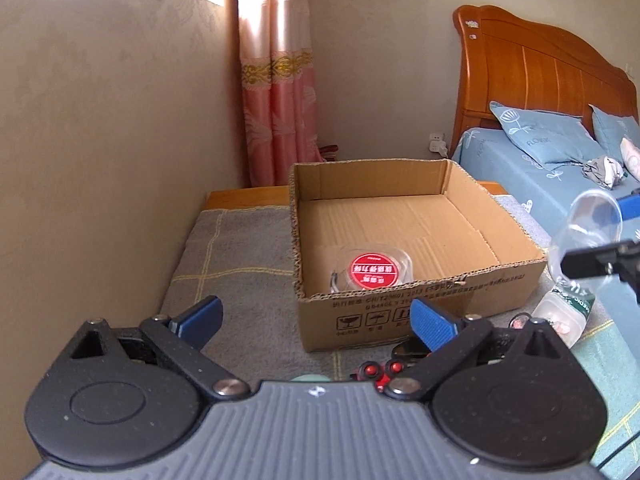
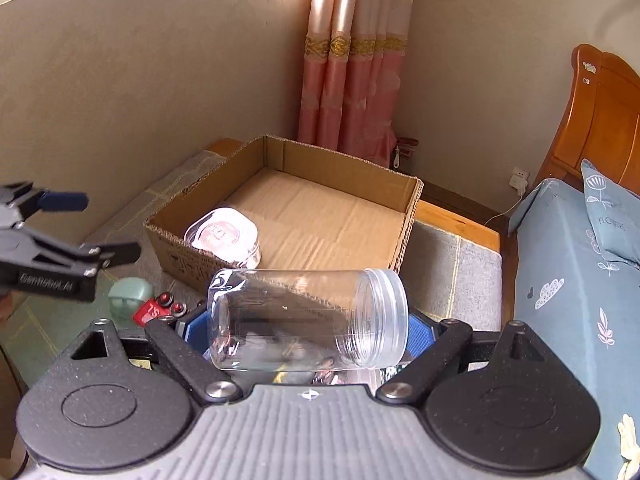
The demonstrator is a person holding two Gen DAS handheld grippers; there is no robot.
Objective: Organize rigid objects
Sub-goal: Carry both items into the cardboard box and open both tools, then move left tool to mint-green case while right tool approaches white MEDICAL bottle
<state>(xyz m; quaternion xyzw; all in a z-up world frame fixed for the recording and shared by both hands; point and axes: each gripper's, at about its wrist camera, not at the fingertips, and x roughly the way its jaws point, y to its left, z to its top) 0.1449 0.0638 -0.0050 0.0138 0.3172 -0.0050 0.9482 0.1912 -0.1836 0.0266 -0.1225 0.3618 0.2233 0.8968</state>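
An open cardboard box [image 1: 500,280] [image 2: 412,208] stands on a grey checked mat. A clear plastic tub with a red round label [image 1: 372,270] [image 2: 226,236] lies in the box's near corner. My right gripper [image 2: 308,330] is shut on a clear lidless plastic jar [image 2: 308,320], held sideways just in front of the box; the jar also shows in the left wrist view [image 1: 588,236]. My left gripper [image 1: 316,316] is open and empty, in front of the box; it also shows in the right wrist view [image 2: 108,228].
A small red toy car [image 1: 380,372] [image 2: 160,308], a pale green object [image 2: 130,298] and a small clear container [image 1: 564,312] lie on the mat before the box. A bed with blue bedding [image 2: 568,280] is on the right, a wall on the left.
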